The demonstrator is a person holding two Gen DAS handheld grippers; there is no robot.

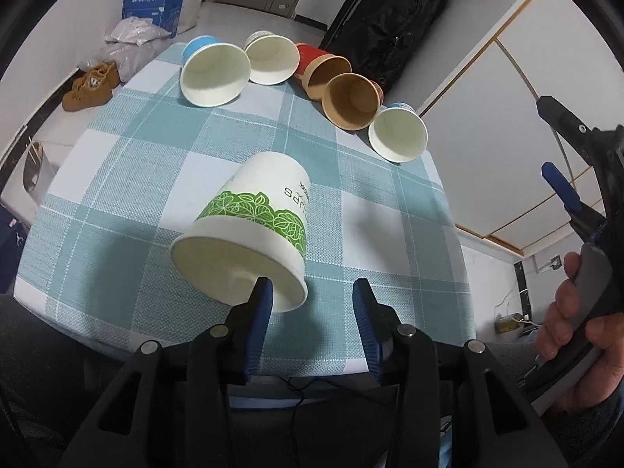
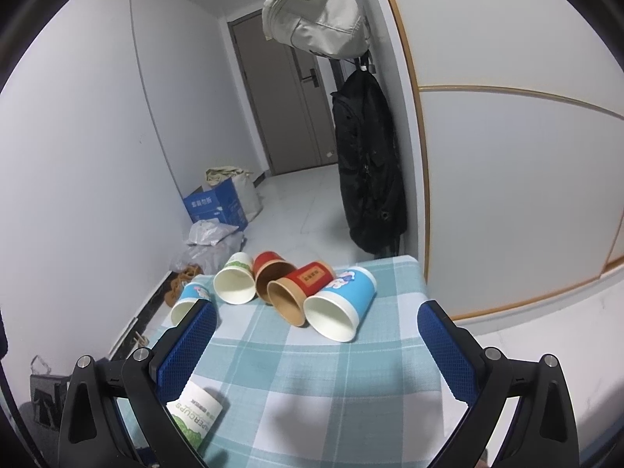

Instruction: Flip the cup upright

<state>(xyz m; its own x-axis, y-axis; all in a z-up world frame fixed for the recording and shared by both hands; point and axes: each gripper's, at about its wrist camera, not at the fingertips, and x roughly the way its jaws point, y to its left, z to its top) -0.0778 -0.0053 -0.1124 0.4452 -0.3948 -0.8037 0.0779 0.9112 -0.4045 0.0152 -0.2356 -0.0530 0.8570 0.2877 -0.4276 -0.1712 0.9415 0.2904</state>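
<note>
Left tool point(image 1: 312, 296) wide open, gripping nothing. Green-leaf cup point(image 1: 249, 230) lies on its side on the desk point(image 1: 117, 195), just ahead-left; mouth faces the tool, axis running away, rim at the left finger. Right tool point(image 2: 316, 335) open, empty, farther.

Soft, even indoor light is filling both views, with no harsh glare. On the checked tablecloth point(image 1: 117, 202) diffuse shadows are spreading around the green-leaf paper cup point(image 1: 253, 230), the darkest lying just left of it. Fisheye distortion is bending the wall panels and table edges, and black vignetting is ringing each frame. The near gripper fingers are looking slightly soft; the far cups are staying sharp.
</note>
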